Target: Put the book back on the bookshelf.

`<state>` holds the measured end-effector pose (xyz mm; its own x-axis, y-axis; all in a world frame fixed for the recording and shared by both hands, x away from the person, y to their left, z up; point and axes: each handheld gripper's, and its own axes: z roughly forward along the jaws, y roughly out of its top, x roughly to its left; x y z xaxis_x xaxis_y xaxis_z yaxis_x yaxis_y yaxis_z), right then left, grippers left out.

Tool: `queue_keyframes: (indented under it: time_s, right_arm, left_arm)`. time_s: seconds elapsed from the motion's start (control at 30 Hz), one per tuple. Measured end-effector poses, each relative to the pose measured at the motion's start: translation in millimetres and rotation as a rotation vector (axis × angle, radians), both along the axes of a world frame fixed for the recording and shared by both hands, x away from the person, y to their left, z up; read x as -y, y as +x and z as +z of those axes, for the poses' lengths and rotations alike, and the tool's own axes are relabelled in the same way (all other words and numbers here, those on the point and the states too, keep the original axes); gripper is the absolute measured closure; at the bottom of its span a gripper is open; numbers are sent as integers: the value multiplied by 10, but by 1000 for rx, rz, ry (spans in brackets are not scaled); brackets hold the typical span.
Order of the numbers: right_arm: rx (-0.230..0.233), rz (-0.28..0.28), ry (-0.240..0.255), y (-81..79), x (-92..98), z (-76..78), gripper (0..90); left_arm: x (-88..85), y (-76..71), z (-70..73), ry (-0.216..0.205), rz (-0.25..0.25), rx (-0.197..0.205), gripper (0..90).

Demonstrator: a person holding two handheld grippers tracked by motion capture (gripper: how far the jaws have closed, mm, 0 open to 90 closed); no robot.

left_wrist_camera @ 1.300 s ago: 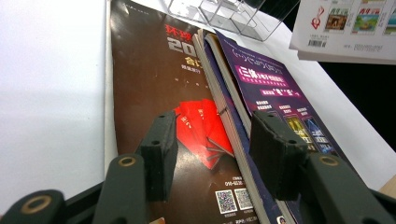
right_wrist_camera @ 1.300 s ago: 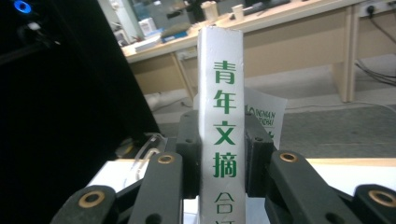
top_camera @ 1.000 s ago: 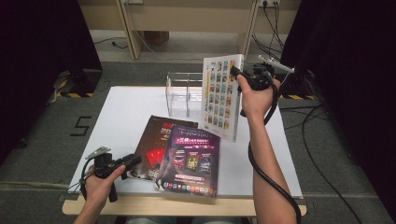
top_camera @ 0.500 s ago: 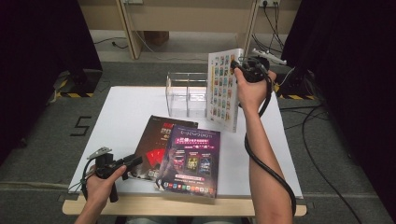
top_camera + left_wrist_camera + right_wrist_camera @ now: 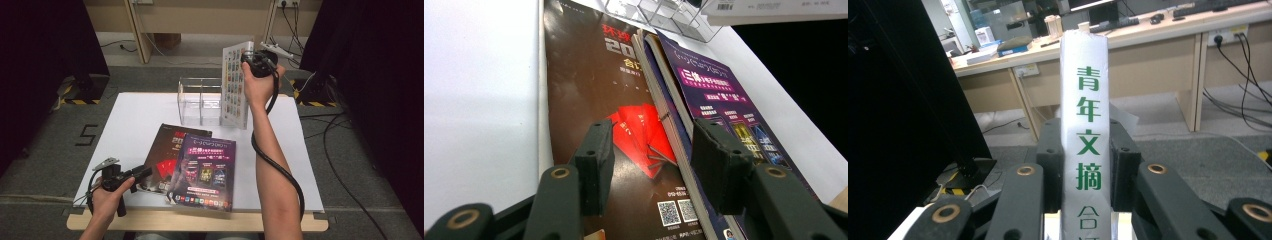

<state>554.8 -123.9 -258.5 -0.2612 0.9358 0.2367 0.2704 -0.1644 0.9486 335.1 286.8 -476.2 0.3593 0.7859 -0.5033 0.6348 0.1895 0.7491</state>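
My right gripper (image 5: 254, 61) clamps a thick white book (image 5: 235, 87) upright at the upper right of the high view.

My right forearm stretches up from the bottom edge, wrist cocked, the jaws pressed on both sides of the book's spine (image 5: 1084, 150) with its green lettering. The book hangs just beside the clear acrylic rack (image 5: 200, 100) at the table's far edge. At the lower left, my left gripper (image 5: 142, 172) lies low, jaws apart and holding nothing, pointed at the dark brown magazine (image 5: 589, 85) and the purple magazine (image 5: 719, 105) overlapping it.
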Motion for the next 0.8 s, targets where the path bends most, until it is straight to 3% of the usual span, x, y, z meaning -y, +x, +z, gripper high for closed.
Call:
queue_keyframes:
  time_s: [0.2, 0.3, 0.47, 0.57, 0.8]
  right_arm:
    - [23, -15, -16, 126, -81, -2, 736]
    - [48, -28, -18, 184, -106, -77, 735]
    - [43, -34, -26, 219, -147, -239, 734]
    - [43, -35, -33, 181, -138, -401, 734]
    - [79, -26, -54, -63, -103, -507, 729]
  left_arm:
    - [-11, -3, -2, 3, 1, 1, 510]
    - [-22, 2, -6, -3, 4, 1, 511]
    - [-27, 2, -9, -9, 10, -1, 511]
    - [-39, -4, -7, -7, 11, 4, 510]
    - [-37, -21, -17, -3, 14, 5, 511]
